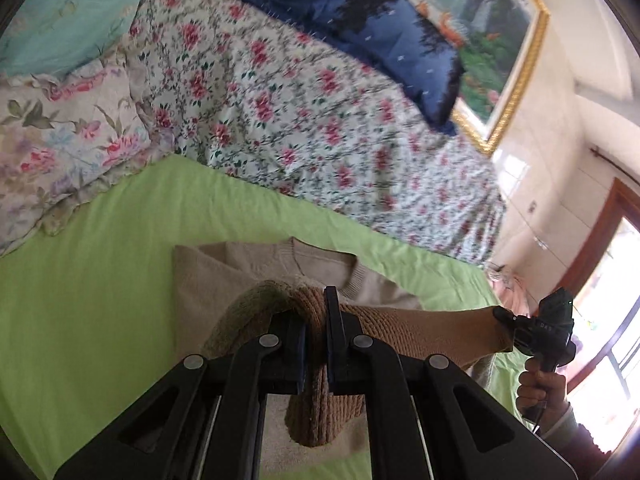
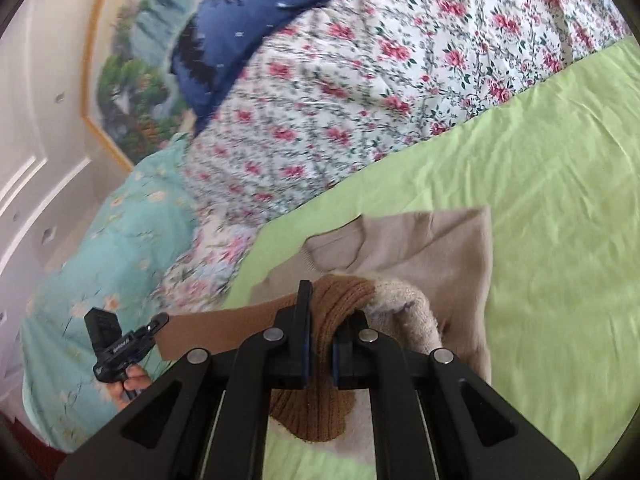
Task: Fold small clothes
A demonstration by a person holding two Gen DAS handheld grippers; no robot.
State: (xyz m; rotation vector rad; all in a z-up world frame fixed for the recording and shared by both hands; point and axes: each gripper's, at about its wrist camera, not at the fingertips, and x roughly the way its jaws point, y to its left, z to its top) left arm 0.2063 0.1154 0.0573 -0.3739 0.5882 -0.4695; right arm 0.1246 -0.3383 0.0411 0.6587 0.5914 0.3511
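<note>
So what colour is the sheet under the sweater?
Light green sheet, plain; clearest in the right wrist view.

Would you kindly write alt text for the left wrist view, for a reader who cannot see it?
The left tool is shut on the brown ribbed hem of a beige sweater, lifting it over a green bedsheet. At right, the right tool pinches the same hem. A floral quilt and navy pillow lie beyond.

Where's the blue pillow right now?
The blue pillow lies at the far side of the bed, on the flowered quilt, leaning against the framed painting; in the right wrist view it shows top left.
</note>
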